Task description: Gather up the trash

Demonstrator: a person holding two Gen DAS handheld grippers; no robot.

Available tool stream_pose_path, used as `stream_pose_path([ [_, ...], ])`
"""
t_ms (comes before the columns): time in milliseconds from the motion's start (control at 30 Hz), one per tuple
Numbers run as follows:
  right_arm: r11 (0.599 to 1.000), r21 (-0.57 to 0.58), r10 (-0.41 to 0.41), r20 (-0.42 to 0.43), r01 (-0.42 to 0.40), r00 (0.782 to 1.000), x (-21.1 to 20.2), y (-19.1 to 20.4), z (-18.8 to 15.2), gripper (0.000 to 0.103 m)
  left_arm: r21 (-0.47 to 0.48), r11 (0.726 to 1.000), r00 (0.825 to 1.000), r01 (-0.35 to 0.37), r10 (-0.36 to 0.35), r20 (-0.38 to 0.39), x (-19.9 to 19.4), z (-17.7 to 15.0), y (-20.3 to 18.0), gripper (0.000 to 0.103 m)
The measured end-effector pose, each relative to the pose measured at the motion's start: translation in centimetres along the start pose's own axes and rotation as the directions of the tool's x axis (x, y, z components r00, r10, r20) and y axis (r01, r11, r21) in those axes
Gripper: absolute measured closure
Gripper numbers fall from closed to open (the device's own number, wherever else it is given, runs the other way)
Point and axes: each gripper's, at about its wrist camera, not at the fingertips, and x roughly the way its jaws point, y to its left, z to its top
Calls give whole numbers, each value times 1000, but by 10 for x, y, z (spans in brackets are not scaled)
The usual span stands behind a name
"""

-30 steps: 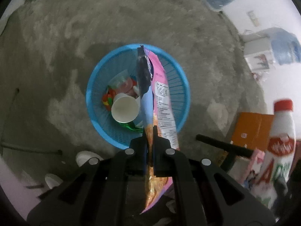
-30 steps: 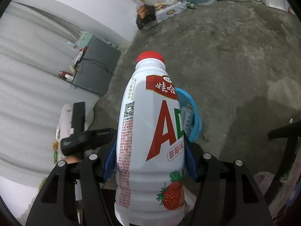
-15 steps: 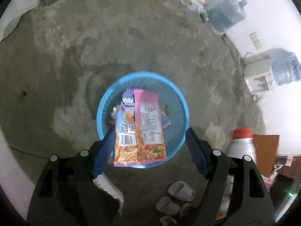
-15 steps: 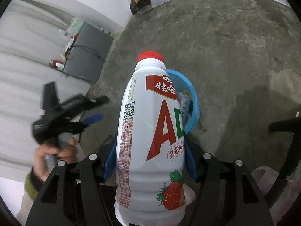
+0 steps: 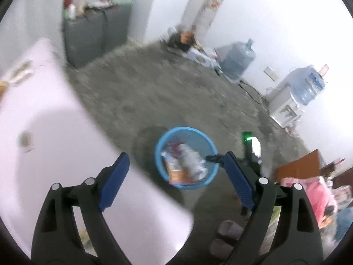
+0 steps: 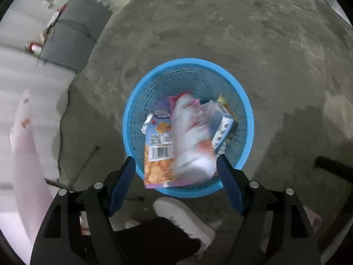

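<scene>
Both claws spread, empty: left gripper (image 5: 174, 170), right gripper (image 6: 176, 174). White plastic bottle (image 6: 192, 141) and orange snack bag (image 6: 157, 154) lie in round blue mesh basket (image 6: 246, 108). Risk: bag overhangs near rim, could slide out.

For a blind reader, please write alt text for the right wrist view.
An open right gripper hangs over a blue basket on a concrete floor. Inside lie a snack bag and a blurred white bottle.
</scene>
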Motion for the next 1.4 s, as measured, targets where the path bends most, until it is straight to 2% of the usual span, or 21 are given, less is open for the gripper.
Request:
stream_pose_path([
  [100, 999, -33, 0, 54, 2, 999, -27, 4, -21, 29, -30, 992, 988, -119, 121, 94, -39, -33, 20, 17],
  [233, 994, -110, -5, 96, 16, 995, -63, 18, -51, 29, -120, 983, 981, -140, 155, 120, -64, -69, 39, 17],
  [333, 979, -205, 30, 141, -1, 989, -96, 43, -77, 29, -165, 976, 977, -140, 163, 137, -81, -93, 48, 17],
  [433, 940, -338, 112, 186, -44, 976, -132, 79, -107, 26, -193, 964, 965, -181, 212, 154, -98, -108, 51, 14],
  [500, 895, -444, 166, 221, -52, 961, -156, 108, -132, 21, -206, 959, 958, -195, 232, 169, -109, -117, 51, 13],
  [567, 845, -532, 207, 254, -42, 945, -177, 137, -156, 16, -223, 947, 942, -232, 276, 190, -127, -123, 50, 12],
  [600, 810, -584, 237, 266, -39, 934, -188, 152, -170, 12, -231, 939, 931, -256, 304, 204, -137, -127, 50, 11],
  [667, 746, -666, 277, 287, -17, 917, -205, 178, -198, 9, -258, 911, 893, -322, 383, 237, -156, -136, 50, 10],
  [700, 727, -687, 285, 300, -1, 911, -210, 186, -206, 7, -269, 900, 879, -343, 409, 245, -161, -137, 49, 9],
  [800, 662, -743, 281, 364, 95, 888, -219, 208, -241, 7, -318, 849, 819, -423, 508, 267, -183, -150, 46, 9],
  [900, 594, -786, 295, 412, 173, 862, -221, 221, -270, 7, -351, 804, 773, -480, 577, 264, -196, -162, 46, 9],
  [967, 577, -793, 302, 431, 197, 850, -219, 223, -285, 7, -380, 775, 747, -504, 612, 259, -200, -168, 48, 9],
  [1000, 572, -796, 297, 428, 200, 853, -216, 223, -290, 7, -407, 745, 724, -529, 646, 243, -200, -172, 48, 9],
  [1067, 553, -808, 265, 402, 204, 876, -207, 225, -298, 7, -438, 714, 706, -547, 674, 217, -200, -179, 50, 9],
  [1100, 546, -815, 247, 376, 192, 893, -201, 225, -301, 7, -452, 701, 704, -552, 682, 198, -199, -183, 50, 9],
  [1200, 550, -816, 214, 346, 180, 914, -191, 222, -305, 7, -478, 670, 710, -569, 692, 125, -191, -196, 54, 9],
  [1333, 541, -816, 185, 353, 204, 917, -183, 218, -307, 7, -494, 645, 722, -583, 690, 50, -184, -209, 59, 9],
  [1400, 540, -814, 181, 359, 213, 916, -181, 217, -306, 7, -496, 637, 719, -590, 694, 37, -183, -212, 58, 9],
])
